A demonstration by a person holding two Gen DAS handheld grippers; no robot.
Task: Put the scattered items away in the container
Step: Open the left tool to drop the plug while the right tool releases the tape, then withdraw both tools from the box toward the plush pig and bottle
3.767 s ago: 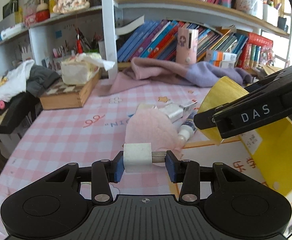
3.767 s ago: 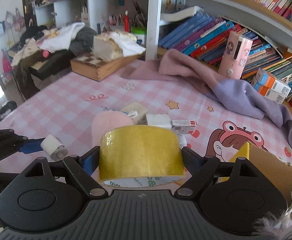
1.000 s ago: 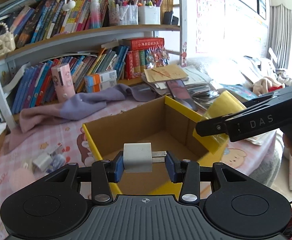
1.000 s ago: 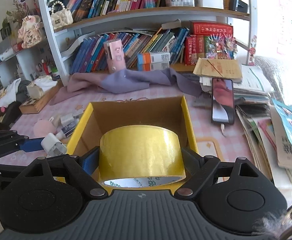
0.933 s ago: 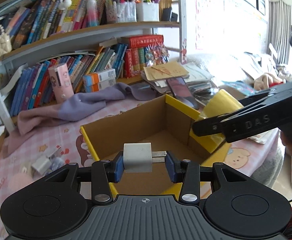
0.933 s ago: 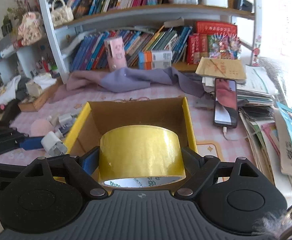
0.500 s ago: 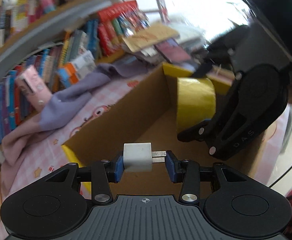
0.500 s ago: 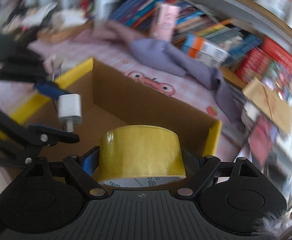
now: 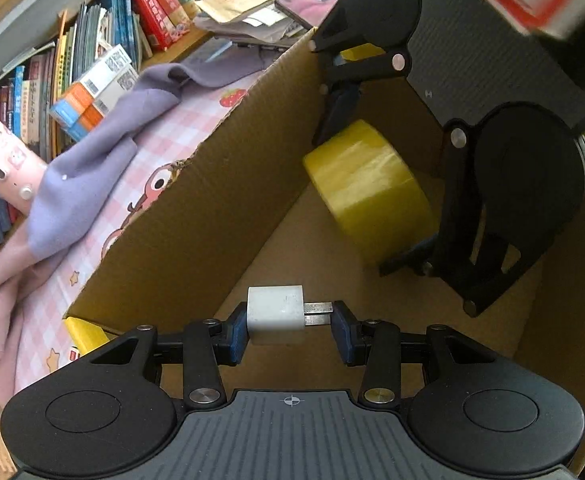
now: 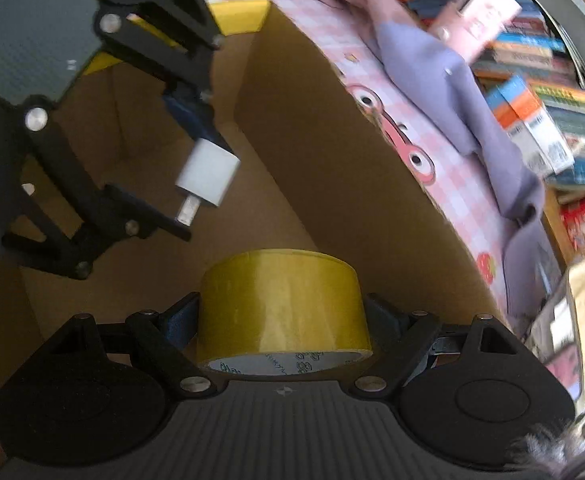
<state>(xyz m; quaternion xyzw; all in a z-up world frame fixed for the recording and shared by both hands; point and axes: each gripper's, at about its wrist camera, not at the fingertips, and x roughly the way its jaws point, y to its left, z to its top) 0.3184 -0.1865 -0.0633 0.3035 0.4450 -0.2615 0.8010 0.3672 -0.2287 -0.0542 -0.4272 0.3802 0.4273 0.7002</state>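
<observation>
A: What's nearest in the left wrist view?

B: The left gripper, its fingers clamped on a white charger plug — body against one blue pad, metal prongs against the other. It hangs inside the cardboard box, above the brown floor.

A: And the right one?

B: The right gripper has its fingers pressed on both sides of a roll of yellow tape, lying with its printed core facing the camera. It is inside the same box too, close beside the left gripper, the plug and the roll apart from each other.

A: Are they touching the box floor?

B: I cannot tell for either.

A: Beyond the box?

B: Its wall has a yellow rim; past it the pink checked worktop with a cartoon print, then a lilac cloth draped toward the bookshelf — and a phone on a stack of papers further off.
</observation>
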